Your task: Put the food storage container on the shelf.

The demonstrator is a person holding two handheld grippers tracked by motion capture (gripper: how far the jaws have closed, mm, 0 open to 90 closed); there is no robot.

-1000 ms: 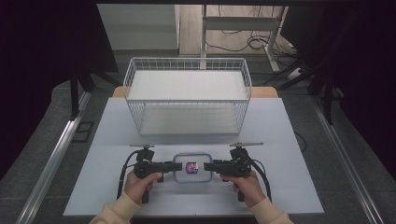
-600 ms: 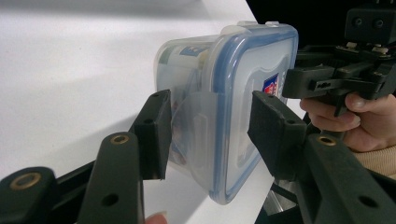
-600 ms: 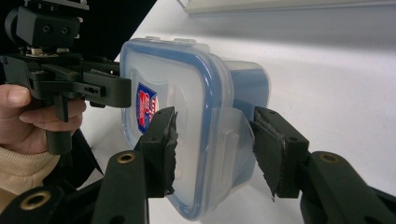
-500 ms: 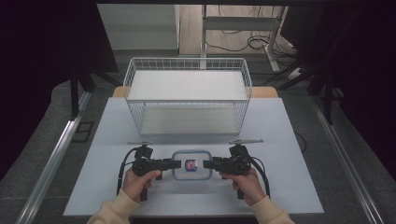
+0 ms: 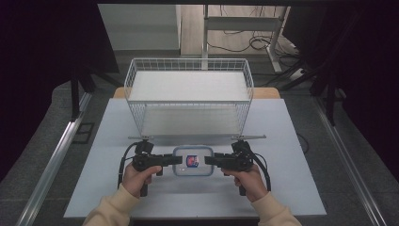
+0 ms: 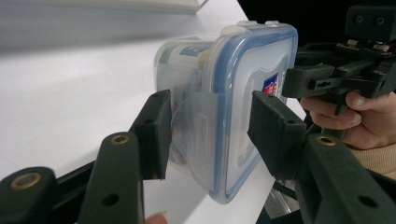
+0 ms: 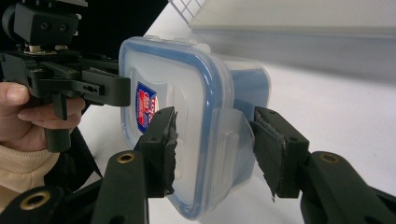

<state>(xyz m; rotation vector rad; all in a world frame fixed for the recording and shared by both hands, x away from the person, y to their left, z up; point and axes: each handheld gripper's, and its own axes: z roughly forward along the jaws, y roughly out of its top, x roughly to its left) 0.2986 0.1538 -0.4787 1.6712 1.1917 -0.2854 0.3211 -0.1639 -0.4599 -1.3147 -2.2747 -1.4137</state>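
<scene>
A clear plastic food container (image 5: 192,161) with a blue-rimmed snap lid and a red-and-blue label sits between my two grippers at the near middle of the white table (image 5: 291,141). My left gripper (image 5: 176,160) is shut on its left end. In the left gripper view, that gripper (image 6: 215,130) has its jaws on either side of the side latch of the container (image 6: 243,93). My right gripper (image 5: 209,161) is shut on the opposite end. In the right gripper view, that gripper (image 7: 217,147) pinches the container (image 7: 187,93) from lid and base at the other latch.
A white wire basket (image 5: 188,117) with a pale board on its floor stands just beyond the container, at the far middle of the table. The table's front edge lies close under my forearms. Dark curtains and a floor rail flank the table.
Both grippers and the container between them have shifted slightly up the picture, toward the basket. The grips look the same.
</scene>
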